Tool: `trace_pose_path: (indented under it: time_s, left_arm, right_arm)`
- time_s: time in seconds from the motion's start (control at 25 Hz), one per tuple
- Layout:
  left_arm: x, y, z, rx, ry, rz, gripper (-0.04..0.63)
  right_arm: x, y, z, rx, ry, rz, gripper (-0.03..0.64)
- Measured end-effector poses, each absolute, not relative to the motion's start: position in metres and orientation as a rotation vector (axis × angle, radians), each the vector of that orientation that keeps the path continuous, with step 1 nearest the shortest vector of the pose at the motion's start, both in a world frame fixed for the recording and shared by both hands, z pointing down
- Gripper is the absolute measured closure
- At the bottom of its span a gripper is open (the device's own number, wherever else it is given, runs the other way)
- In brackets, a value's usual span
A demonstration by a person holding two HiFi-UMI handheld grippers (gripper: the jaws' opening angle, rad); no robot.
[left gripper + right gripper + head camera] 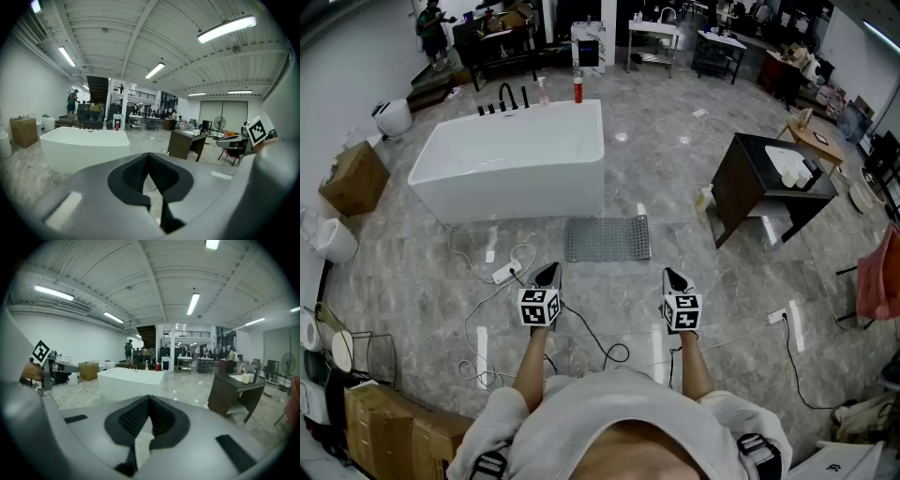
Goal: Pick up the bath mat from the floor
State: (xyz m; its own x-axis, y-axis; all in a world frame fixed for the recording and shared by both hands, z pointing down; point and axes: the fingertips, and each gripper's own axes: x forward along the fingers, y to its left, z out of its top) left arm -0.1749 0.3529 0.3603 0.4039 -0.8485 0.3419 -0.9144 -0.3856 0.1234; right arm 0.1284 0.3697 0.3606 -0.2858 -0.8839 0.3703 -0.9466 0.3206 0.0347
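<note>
- The bath mat (607,239) lies flat on the grey floor (722,281). It sits just in front of the white bathtub (511,159), with its long side along the foot of the tub.
- It looks like a thin grey sheet with a dotted, rubbery texture. My guess is that it is light and floppy, will sag and fold once one edge comes up, and may cling a little to the polished tile.
- The near long edge looks like the best place to grab, because a jaw has to slide under a rim. The left corner would go to one gripper and the right corner to the other, so the mat hangs evenly.
- The left gripper (547,273) has its jaws pressed together with nothing between them. It hovers above the floor short of the mat's near left corner, pointing gently down, close to a white power strip (504,273).
- The right gripper (675,277) is also closed and empty. It is held off the floor, just short of the mat's right end and touching nothing.
</note>
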Motion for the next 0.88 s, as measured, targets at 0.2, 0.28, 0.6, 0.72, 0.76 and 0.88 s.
trace_pose_path:
  time_s: [0.2, 0.28, 0.6, 0.72, 0.76, 0.88]
  left_arm:
    - [-0.169, 0.356, 0.361, 2.374, -1.531, 0.330, 0.583]
    - [-0.167, 0.357, 0.361, 2.372, -1.531, 0.327, 0.583]
    - [-0.147, 0.364, 0.352, 2.472, -1.422, 0.230, 0.297]
    - [-0.139, 0.369, 0.354, 2.477, -1.412, 0.251, 0.293]
    - [-0.138, 0.372, 0.355, 2.470, -1.418, 0.253, 0.293]
    - [-0.135, 0.378, 0.361, 2.431, -1.435, 0.253, 0.293]
  right_arm:
    - [0.129, 0.372, 0.358, 1.625, -2.268, 0.264, 0.603]
    - [0.131, 0.372, 0.358, 1.622, -2.267, 0.261, 0.603]
    - [0.127, 0.379, 0.350, 1.608, -2.402, 0.289, 0.439]
    - [0.127, 0.382, 0.348, 1.578, -2.433, 0.281, 0.322]
    - [0.129, 0.383, 0.348, 1.578, -2.427, 0.270, 0.322]
    - [0.137, 0.388, 0.351, 1.578, -2.416, 0.261, 0.322]
